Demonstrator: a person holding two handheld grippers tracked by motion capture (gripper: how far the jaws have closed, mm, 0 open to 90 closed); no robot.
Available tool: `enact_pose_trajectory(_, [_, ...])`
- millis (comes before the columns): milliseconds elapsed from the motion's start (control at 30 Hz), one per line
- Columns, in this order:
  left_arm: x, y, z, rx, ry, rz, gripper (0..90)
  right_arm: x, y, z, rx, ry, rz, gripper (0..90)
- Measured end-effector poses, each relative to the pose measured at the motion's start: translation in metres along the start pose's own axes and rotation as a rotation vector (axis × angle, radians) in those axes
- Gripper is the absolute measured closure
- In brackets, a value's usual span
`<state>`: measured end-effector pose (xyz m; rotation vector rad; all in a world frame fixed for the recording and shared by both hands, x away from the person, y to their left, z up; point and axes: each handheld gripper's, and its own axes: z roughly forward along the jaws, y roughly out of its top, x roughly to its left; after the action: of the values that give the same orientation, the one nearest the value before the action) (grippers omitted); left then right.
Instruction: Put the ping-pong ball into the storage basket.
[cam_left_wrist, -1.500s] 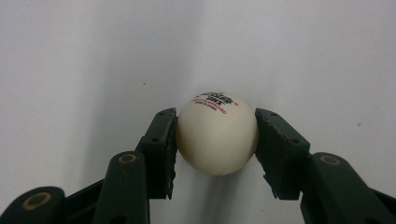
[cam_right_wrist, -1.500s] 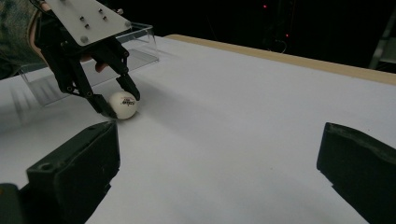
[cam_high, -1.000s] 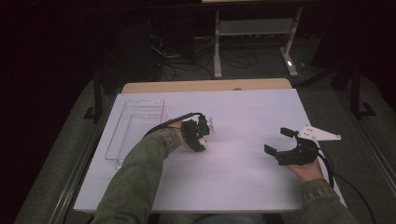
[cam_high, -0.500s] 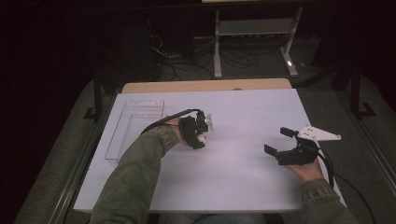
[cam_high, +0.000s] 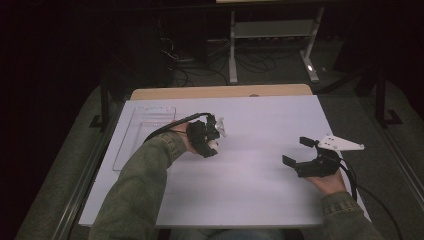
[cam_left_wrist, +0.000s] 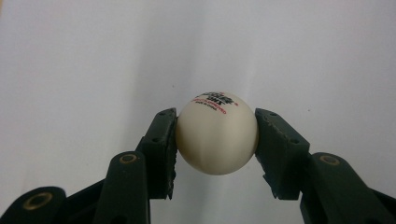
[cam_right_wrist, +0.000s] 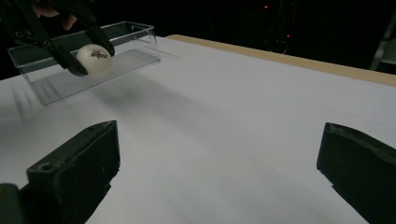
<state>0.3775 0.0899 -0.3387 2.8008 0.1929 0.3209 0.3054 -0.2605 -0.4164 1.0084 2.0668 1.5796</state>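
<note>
Two grippers: our left gripper (cam_left_wrist: 215, 140) clamps its fingers on the white ball (cam_left_wrist: 217, 133) beside the clear tray (cam_high: 145, 135), frame centre-left; our right gripper (cam_high: 301, 151) fingers spread over bare table (cam_high: 260, 180).

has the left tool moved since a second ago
Yes. The left tool, shut on the ball, has shifted slightly towards the table's far edge, judged against the clear tray.

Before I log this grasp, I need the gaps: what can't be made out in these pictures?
- Ball: its small printed lettering is too small and blurred to read in the left gripper view.
- Ball in the high view: mostly hidden by the left tool and the hand.
- Clear tray: its left end is covered by the left tool in the right gripper view.
- Right tool: open, holding nothing.
</note>
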Motion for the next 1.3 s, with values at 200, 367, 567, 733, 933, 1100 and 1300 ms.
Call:
enact_pose_trajectory(200, [-0.002, 0.001, -0.012, -0.009, 0.013, 0.009, 50.9, 0.000, 0.000, 0.000, -0.002, 0.002, 0.001, 0.0])
enact_pose_trajectory(367, [-0.004, 0.001, -0.021, -0.014, 0.026, 0.016, 51.0, 0.000, 0.000, 0.001, -0.005, 0.004, 0.000, 0.0])
enact_pose_trajectory(567, [-0.004, -0.002, -0.037, -0.027, 0.049, 0.019, 51.0, 0.001, 0.000, 0.001, -0.002, 0.005, -0.001, 0.0])
enact_pose_trajectory(733, [-0.005, -0.005, -0.047, -0.039, 0.060, 0.009, 50.9, 0.002, 0.000, 0.002, 0.003, 0.008, -0.012, 0.0])
enact_pose_trajectory(933, [-0.007, -0.009, -0.061, -0.040, 0.076, 0.015, 50.9, 0.002, 0.000, 0.002, 0.006, 0.007, -0.013, 0.0])
enact_pose_trajectory(1100, [-0.007, -0.010, -0.070, -0.048, 0.073, 0.015, 51.0, 0.003, 0.000, 0.003, 0.005, 0.010, -0.016, 0.0])
enact_pose_trajectory(1300, [-0.007, -0.011, -0.071, -0.043, 0.067, 0.018, 50.9, 0.003, 0.000, 0.003, 0.006, 0.011, -0.018, 0.0])
